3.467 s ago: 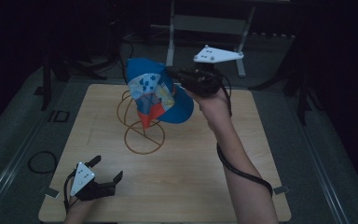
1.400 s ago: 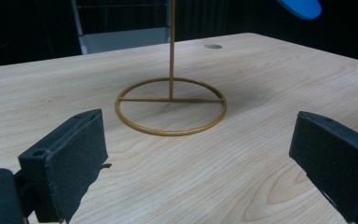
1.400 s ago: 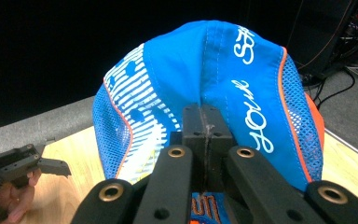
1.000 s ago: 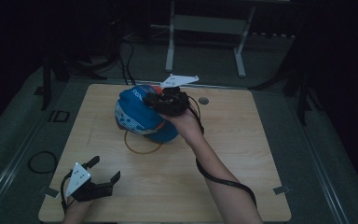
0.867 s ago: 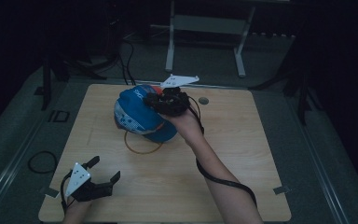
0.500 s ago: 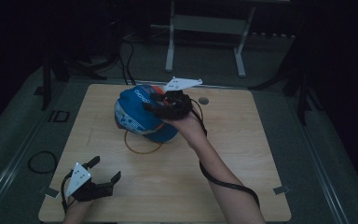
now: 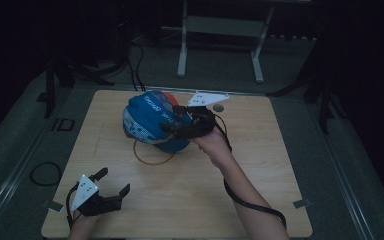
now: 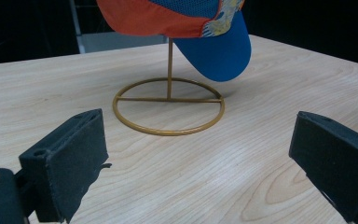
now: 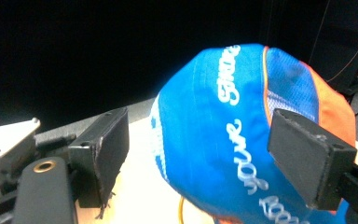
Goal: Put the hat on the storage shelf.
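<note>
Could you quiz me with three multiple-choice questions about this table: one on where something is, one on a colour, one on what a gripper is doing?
1. Where is the cap?
A. on the wire stand
B. flat on the table
C. on the floor

2. What colour is the cap's brim?
A. blue
B. green
C. white

3. How are the right gripper's jaws?
A. open, just released
B. clamped on the stand
C. holding a cable

Answers: 1 A, the stand's rod rises into the cap; 2 A, the brim hangs blue over the ring; 3 A, both pads stand apart beside the cap.

Cloth cap [image 7: 150, 120] with mesh, thin brass-look metal stand [image 8: 168, 105], matt wood table [image 7: 260, 165]
</note>
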